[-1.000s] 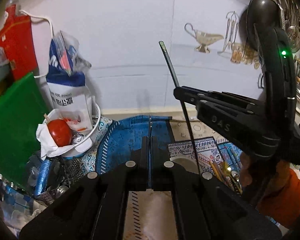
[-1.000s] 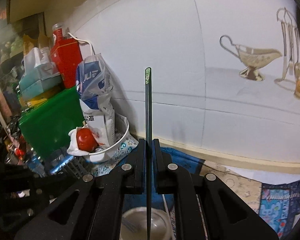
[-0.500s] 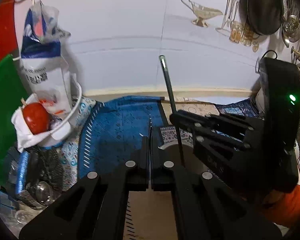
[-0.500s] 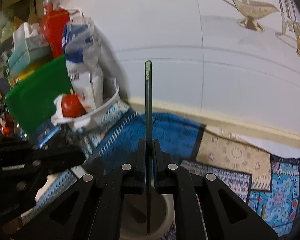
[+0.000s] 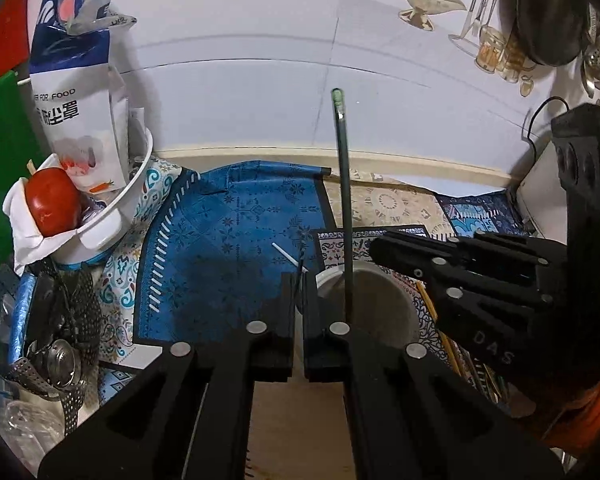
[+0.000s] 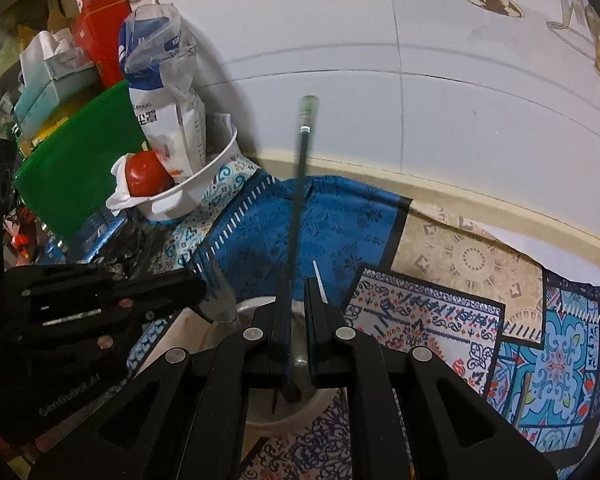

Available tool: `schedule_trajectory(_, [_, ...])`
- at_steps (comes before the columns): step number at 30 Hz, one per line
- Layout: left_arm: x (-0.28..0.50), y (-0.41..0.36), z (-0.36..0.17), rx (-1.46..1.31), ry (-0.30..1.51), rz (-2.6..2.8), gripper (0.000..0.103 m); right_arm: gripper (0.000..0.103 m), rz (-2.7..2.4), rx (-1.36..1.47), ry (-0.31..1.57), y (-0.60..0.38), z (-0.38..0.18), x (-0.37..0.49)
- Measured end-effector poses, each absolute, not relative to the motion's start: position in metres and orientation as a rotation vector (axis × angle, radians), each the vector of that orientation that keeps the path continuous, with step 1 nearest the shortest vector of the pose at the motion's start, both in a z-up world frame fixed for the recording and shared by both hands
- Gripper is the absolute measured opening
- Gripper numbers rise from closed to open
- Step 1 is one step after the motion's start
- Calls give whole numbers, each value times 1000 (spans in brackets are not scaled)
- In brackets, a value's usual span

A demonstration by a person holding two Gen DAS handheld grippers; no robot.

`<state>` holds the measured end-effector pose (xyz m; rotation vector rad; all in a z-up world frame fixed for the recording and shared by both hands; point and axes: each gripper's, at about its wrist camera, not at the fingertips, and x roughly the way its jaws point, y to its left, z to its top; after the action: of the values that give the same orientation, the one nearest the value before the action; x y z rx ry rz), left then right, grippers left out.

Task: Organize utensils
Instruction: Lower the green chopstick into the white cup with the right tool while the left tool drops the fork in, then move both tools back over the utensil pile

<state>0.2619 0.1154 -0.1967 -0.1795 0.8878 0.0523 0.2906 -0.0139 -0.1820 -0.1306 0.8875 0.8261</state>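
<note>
Chopstick (image 6: 297, 216) sits between the right gripper (image 6: 296, 300) jaws, lower end already down inside the white cup (image 6: 260, 408) directly under the jaws, top end sticking up and leaning slightly left. Right jaws look parted a little: the stick lies against the left finger, with a visible gap to the right finger, so my read is it's being let go or only loosely guided, not clamped. Makes sense, since the cup wall can take over as support once the tip is on the bottom. From the left wrist camera the same chopstick (image 5: 344, 208) stands nearly upright out of the cup (image 5: 380, 300), just right of the left gripper (image 5: 298, 280) jaws, with the right gripper (image 5: 380, 246) further right, above the cup. Left jaws are nearly closed, narrow slit only; something thin and dark seems to run up out of the slit, plus a white sliver ahead of the tips, but I can't tell whether it's gripped or just lying on the blue cloth (image 5: 236, 248). More sticks (image 5: 440, 328) lie on the table right of the cup, likely next in the queue. Risk: a tall stick in a shallow cup could tip out if the jaws catch it when pulling back.
</note>
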Motion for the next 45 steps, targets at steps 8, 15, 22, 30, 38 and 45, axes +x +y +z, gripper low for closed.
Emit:
schedule_trajectory(8, [251, 108, -177, -174, 853, 93, 3, 6, 843, -160, 868, -28, -165, 280])
schedule_trajectory(15, [241, 78, -148, -154, 798, 96, 17, 16, 823, -159, 835, -61, -143, 273])
schedule_trajectory(22, [238, 35, -132, -158, 770, 60, 29, 32, 762, -147, 811, -110, -129, 267])
schedule_trajectory(30, [250, -12, -148, -164, 816, 0, 36, 40, 662, -151, 844, -167, -137, 267])
schedule_trajectory(38, [267, -54, -203, -134, 982, -75, 37, 40, 615, -155, 959, -206, -171, 275])
schedule_trajectory(45, [273, -66, -266, -144, 1142, -85, 37, 40, 643, -155, 1101, -214, -220, 281])
